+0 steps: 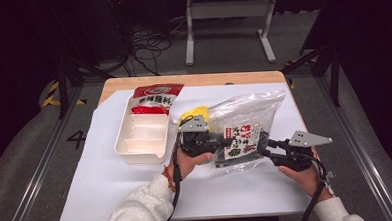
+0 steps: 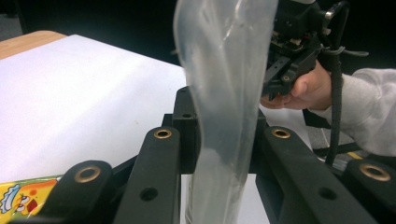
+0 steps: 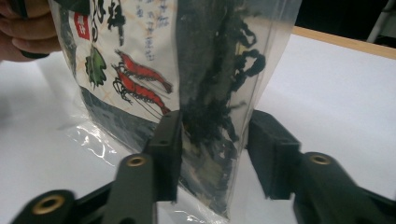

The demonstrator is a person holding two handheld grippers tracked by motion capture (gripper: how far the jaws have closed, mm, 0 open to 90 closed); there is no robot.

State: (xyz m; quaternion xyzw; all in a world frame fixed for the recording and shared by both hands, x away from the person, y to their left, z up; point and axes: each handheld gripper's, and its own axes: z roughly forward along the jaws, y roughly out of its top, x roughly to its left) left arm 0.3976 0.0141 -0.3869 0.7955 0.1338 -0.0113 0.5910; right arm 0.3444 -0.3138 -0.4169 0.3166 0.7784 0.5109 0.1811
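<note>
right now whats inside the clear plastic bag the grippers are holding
Inside the clear plastic bag there is dark, curly dried stuff, seaweed by the look of it, behind a label printed with red shrimps. The label covers whatever lies behind it.

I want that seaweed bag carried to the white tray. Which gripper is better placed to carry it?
Left: the left gripper pinches the bag and sits beside the tray. The right gripper has a gap at one jaw.
</note>
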